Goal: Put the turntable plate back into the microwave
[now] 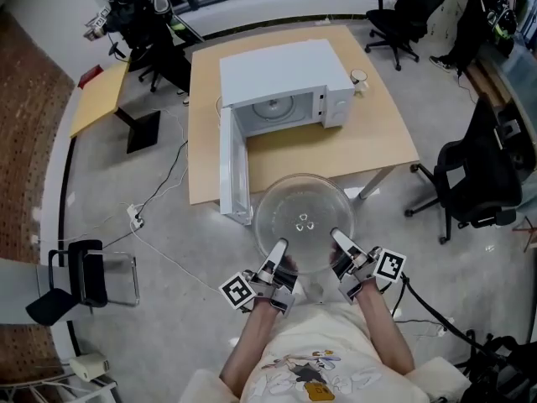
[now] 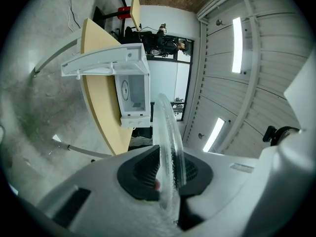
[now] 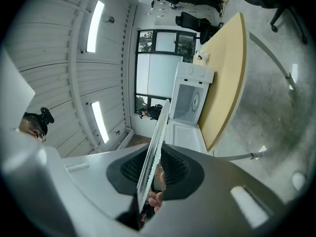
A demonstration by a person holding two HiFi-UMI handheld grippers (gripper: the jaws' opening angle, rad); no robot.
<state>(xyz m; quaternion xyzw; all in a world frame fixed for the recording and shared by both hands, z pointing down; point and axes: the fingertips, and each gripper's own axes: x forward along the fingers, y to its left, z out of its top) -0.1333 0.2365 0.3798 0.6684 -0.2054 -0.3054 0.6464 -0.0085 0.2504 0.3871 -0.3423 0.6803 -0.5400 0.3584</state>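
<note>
left gripper [image 2: 167,171] — jaws clamped on the near rim of the glass plate [image 1: 304,218], one jaw pressing each face; the plate's edge runs up and away from between them.

right gripper [image 3: 151,174] — same grip, jaws closed on the rim on its own side, plate seen edge-on between them.

the two grips sit side by side on the plate's near edge, a gap between them. the plate reaches out ahead of both, carried roughly level in the air above the floor [image 1: 101,175].

microwave [image 1: 284,86] stands straight ahead of the grippers, beyond the plate's far edge, on a wooden table [image 1: 377,137]. its cavity faces the grippers. the plate is not in it yet.

door [image 1: 235,170] hangs open on the left gripper's side and sticks out past the table edge toward it. the plate's far left rim looks close to the door's tip, though from above i can't tell whether they touch.
</note>
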